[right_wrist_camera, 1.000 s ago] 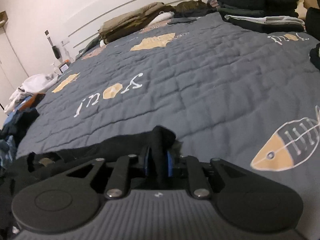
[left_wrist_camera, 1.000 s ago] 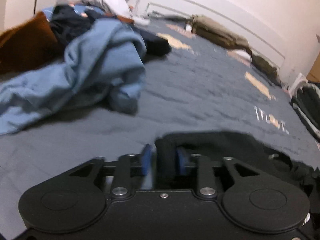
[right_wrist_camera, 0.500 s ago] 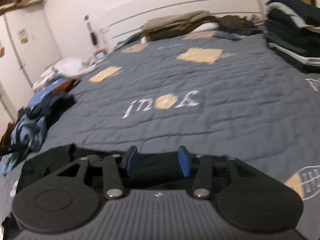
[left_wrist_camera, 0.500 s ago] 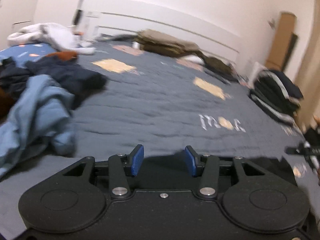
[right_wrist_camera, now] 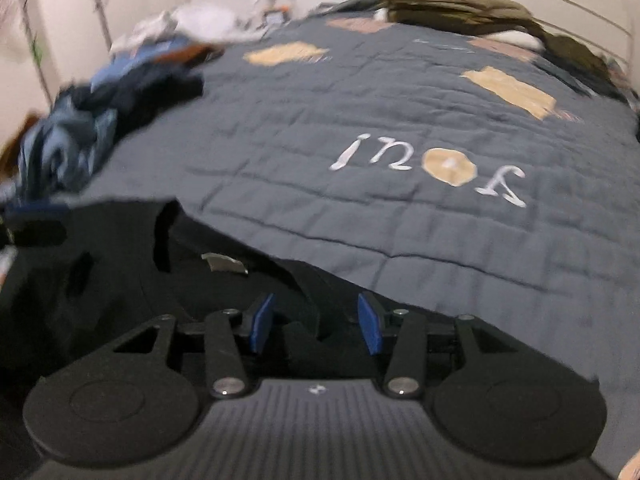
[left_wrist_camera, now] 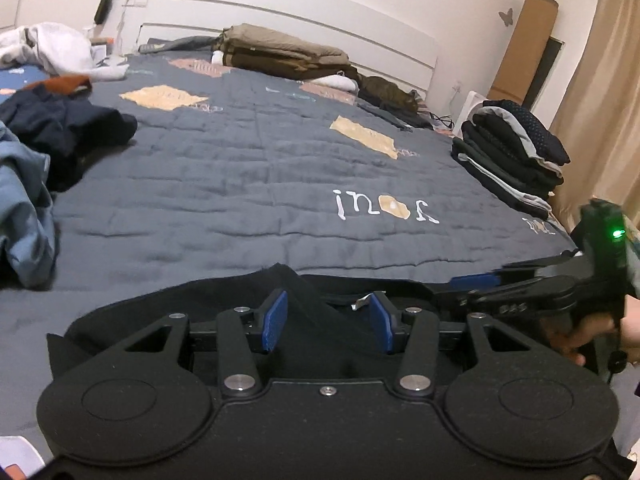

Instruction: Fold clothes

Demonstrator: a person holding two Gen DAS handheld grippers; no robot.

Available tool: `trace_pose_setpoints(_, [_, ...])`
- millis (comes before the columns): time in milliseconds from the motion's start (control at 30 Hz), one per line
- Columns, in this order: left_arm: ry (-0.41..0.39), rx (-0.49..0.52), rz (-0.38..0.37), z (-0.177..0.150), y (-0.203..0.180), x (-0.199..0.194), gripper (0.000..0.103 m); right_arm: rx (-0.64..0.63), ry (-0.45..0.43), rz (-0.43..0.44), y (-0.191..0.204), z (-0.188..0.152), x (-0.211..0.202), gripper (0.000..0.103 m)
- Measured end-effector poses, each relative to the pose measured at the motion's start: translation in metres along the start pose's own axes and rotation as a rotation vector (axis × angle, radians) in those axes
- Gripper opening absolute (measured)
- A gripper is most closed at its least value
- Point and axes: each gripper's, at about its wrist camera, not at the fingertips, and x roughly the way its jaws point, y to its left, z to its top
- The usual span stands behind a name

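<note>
Lying crosswise along the quilt's (left_wrist_camera: 248, 184) near edge, the black garment (left_wrist_camera: 224, 300) sits between both wide-spread hand-held grippers.

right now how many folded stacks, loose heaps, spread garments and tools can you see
folded stacks: 2, dark stack, khaki stack
loose heaps: 2, white heap, blue and navy heap
spread garments: 1, black garment
tools: 2, left tool, right tool
total: 7

The black garment (left_wrist_camera: 224, 304) is soft matt cloth lying on a quilted, stitched grey bedspread (left_wrist_camera: 248, 184) with cloth patches, while the left gripper (left_wrist_camera: 327, 320) shows matt black plastic arms, bright metal screws and blue rubbery-looking pads (left_wrist_camera: 274, 320), and at 3 o'clock folded fabric clothes (left_wrist_camera: 512, 156) are stacked.
</note>
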Motion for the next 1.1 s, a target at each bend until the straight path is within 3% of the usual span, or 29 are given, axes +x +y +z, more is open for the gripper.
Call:
trace_pose_setpoints(100, [0.007,-0.022,0.000,0.000,0.004,0.003,0.046,0.035,-0.001,0.002,-0.006,0.004,0.008,0.045])
trace_pose_setpoints(167, [0.012,-0.027,0.002,-0.001,0.006,0.004,0.046,0.060,-0.002,0.004,-0.010,0.006,0.013,0.038])
trace_pose_setpoints(233, [0.016,-0.037,0.007,-0.002,0.009,0.005,0.047,0.085,-0.003,0.006,-0.014,0.008,0.018,0.014])
trace_pose_setpoints(333, [0.024,-0.062,0.013,-0.003,0.012,0.009,0.047,0.136,-0.021,0.009,-0.021,0.014,0.024,0.009])
trace_pose_setpoints(433, [0.020,-0.061,0.016,-0.004,0.011,0.010,0.047,0.229,-0.101,-0.004,-0.036,0.027,0.019,0.008])
trace_pose_setpoints(600, [0.028,0.000,0.045,-0.005,0.012,0.014,0.055,0.308,-0.097,-0.019,-0.048,0.037,0.034,0.008])
trace_pose_setpoints(733, [0.050,0.035,0.052,0.000,0.024,0.019,0.055,0.272,-0.064,-0.012,-0.052,0.042,0.037,0.011])
trace_pose_setpoints(867, [0.078,0.133,0.036,0.017,0.026,0.033,0.055,0.202,-0.041,0.033,-0.054,0.045,0.025,0.014])
trace_pose_setpoints(967, [0.114,0.224,0.002,0.026,0.022,0.047,0.055,0.125,-0.038,0.067,-0.057,0.042,0.015,0.023])
trace_pose_setpoints(1033, [0.159,0.288,-0.020,0.032,0.020,0.058,0.055,0.084,-0.031,0.069,-0.060,0.040,0.010,0.039])
trace_pose_setpoints(1100, [0.183,0.331,-0.020,0.037,0.020,0.069,0.055,0.057,-0.019,0.081,-0.063,0.038,0.008,0.043])
